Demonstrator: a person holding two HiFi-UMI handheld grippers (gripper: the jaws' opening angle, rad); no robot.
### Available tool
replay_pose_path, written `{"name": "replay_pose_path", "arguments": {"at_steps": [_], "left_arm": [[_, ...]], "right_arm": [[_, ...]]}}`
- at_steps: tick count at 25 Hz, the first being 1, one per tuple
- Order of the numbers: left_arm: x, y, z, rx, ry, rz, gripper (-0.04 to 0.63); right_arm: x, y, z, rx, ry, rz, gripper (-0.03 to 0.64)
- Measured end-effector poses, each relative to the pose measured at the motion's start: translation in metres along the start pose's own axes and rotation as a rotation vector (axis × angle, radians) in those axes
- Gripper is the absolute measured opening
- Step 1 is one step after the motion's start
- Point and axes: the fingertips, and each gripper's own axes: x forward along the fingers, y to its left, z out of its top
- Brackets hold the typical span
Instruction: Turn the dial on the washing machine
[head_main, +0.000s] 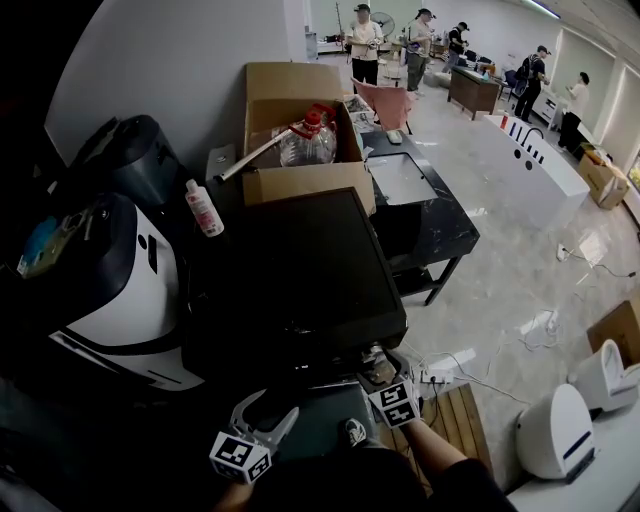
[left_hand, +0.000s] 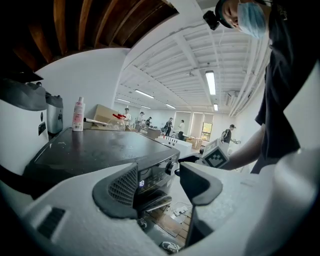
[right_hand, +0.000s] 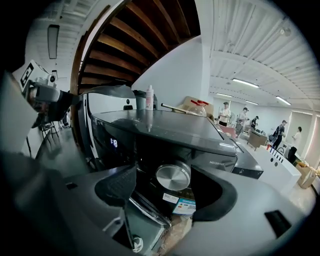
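Note:
The black washing machine (head_main: 300, 270) fills the middle of the head view. Its round silver dial (right_hand: 173, 176) sits on the front panel, straight ahead between the jaws of my right gripper (right_hand: 163, 189). Those jaws stand open, one on each side of the dial, and neither pad touches it. From the left gripper view, the dial (left_hand: 172, 166) shows at the panel's right end beside a lit display (left_hand: 142, 183). My left gripper (left_hand: 159, 182) is open and empty, held off the machine's front at lower left (head_main: 268, 412). The right gripper's marker cube (head_main: 395, 400) is just below the machine's front right corner.
A white appliance (head_main: 120, 290) stands left of the machine, with a pink-and-white bottle (head_main: 204, 208) behind it. A cardboard box (head_main: 300, 140) with a water jug is at the back. A dark table (head_main: 420, 210), a wooden pallet (head_main: 455, 420) and floor cables lie to the right.

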Motion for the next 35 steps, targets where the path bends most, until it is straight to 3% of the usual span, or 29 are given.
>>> {"name": "replay_pose_path", "arguments": {"at_steps": [11, 24, 35], "left_arm": [[0.006, 0.001, -0.004, -0.015, 0.012, 0.03, 0.255], [0.008, -0.005, -0.007, -0.027, 0.012, 0.042, 0.255], [0.007, -0.007, -0.008, -0.028, 0.02, 0.045, 0.253]], "right_arm": [[0.014, -0.002, -0.011, 0.002, 0.009, 0.026, 0.325], [0.021, -0.006, -0.02, 0.099, 0.019, 0.05, 0.337], [0.029, -0.005, -0.028, 0.243, 0.016, 0.072, 0.354]]}}
